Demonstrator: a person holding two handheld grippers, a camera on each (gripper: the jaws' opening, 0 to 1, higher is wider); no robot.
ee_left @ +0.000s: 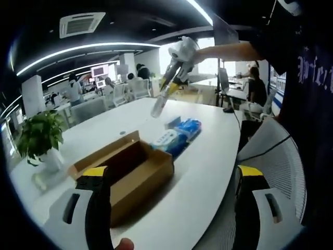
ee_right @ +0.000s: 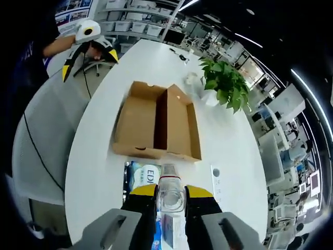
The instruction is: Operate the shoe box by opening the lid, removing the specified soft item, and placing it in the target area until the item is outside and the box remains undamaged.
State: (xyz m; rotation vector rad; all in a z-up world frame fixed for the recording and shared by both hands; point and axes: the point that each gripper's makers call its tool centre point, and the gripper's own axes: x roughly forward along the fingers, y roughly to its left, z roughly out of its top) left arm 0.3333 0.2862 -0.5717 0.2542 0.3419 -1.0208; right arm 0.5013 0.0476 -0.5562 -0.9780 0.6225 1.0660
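The right gripper (ee_right: 170, 195) pinches a clear bottle (ee_right: 170, 194), raised above the white table (ee_right: 99, 135). The left gripper (ee_left: 171, 179) is spread wide, holding nothing. The shoe box (ee_right: 156, 125) lies open on the table; the right gripper view shows its inside. A blue soft pack (ee_left: 182, 133) lies just beside the box, and a potted plant (ee_right: 226, 83) is near.

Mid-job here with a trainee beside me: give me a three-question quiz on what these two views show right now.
1. True or false: the shoe box lies open on the white table.
2. What does the right gripper hold? A) clear bottle B) potted plant C) box lid
3. What lies between the box and the right gripper?

Key: 1 true. 2 A, the clear bottle. 3 The blue packet.
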